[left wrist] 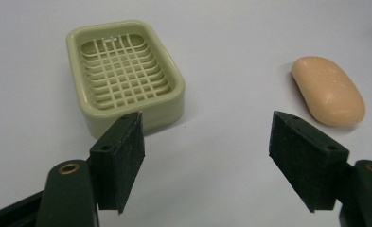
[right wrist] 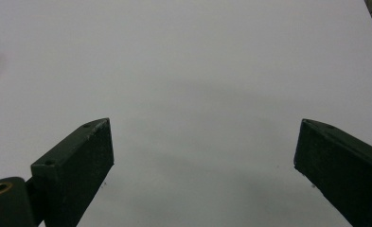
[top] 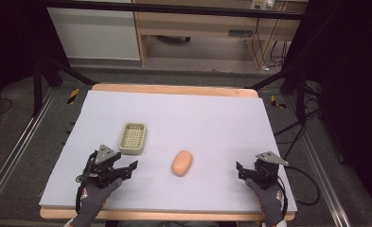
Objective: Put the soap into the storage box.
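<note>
Presently I hold the left gripper and right gripper low over the pale surface, jaws wide and empty, nothing grasped yet; likely next, lifting the one soap bar mid-surface toward the one slatted dish beside it.

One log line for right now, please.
left gripper: open, empty | right gripper: open, empty | soap: on mat, beside soap dish | dish: empty
</note>
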Demonstrator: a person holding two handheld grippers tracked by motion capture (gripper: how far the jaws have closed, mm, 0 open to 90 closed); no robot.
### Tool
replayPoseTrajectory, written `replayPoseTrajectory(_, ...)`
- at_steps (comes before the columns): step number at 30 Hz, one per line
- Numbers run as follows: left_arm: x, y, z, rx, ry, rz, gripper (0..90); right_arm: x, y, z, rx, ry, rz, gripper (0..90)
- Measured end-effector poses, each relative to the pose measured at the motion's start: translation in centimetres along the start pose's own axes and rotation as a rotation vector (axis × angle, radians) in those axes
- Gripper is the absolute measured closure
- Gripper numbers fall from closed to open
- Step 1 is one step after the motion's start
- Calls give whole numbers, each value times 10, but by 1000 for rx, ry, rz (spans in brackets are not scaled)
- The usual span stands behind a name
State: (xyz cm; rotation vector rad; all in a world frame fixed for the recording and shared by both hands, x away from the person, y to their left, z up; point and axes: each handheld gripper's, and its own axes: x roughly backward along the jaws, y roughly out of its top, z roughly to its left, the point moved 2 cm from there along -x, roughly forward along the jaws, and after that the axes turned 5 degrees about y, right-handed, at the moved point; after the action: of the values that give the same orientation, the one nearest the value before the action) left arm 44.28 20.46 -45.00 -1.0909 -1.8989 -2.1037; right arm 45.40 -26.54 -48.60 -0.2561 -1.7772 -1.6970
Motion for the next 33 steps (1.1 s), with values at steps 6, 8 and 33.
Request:
replayPoseTrajectory(6,-2,7,-6,-23,-16,4,266,0,-1,0,-3,-2,5,65)
replayPoseTrajectory(8,-3,9,-8,-28,-17,4,266,0,-1,-1,-7,3,5,67)
replayPoseTrajectory(33,-20,48,-50,-63,-81,-41,267,0,-2,-1,-23,8,10,75)
